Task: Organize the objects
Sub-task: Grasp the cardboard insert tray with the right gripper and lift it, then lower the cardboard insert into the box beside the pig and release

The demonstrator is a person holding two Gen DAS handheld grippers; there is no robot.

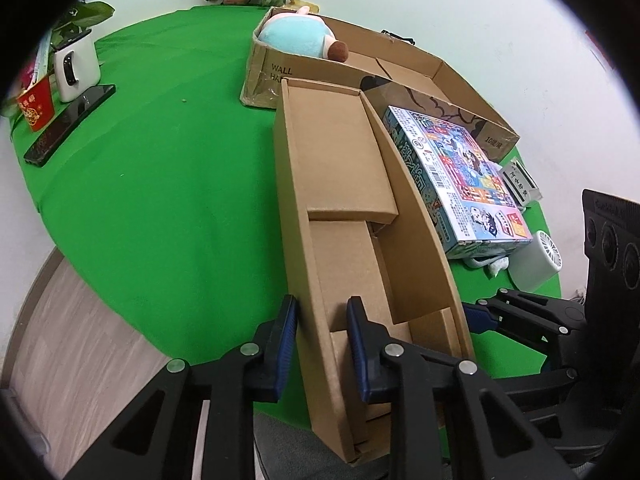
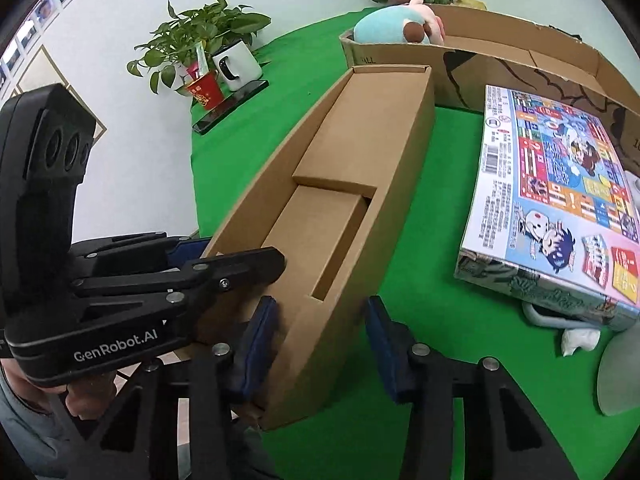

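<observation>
A long open cardboard box (image 1: pixel 340 152) with cardboard inserts lies lengthwise on the green table, its near end between my grippers. My left gripper (image 1: pixel 322 308) straddles the box's left wall, one blue pad outside and one inside, pinching it. In the right wrist view, my right gripper (image 2: pixel 320 320) straddles the right wall of the box (image 2: pixel 360 140). Its left pad sits inside against the wall, and its right pad stands a sliver away from the outer face. A colourful board game box (image 2: pixel 560 184) lies to the right.
A large carton (image 1: pixel 264 68) holding a blue plush toy (image 1: pixel 296 34) stands at the back. A white mug (image 1: pixel 76 68), a dark phone (image 1: pixel 70 120) and potted plants are at the far left. A small white fan (image 1: pixel 536 264) sits beside the game box.
</observation>
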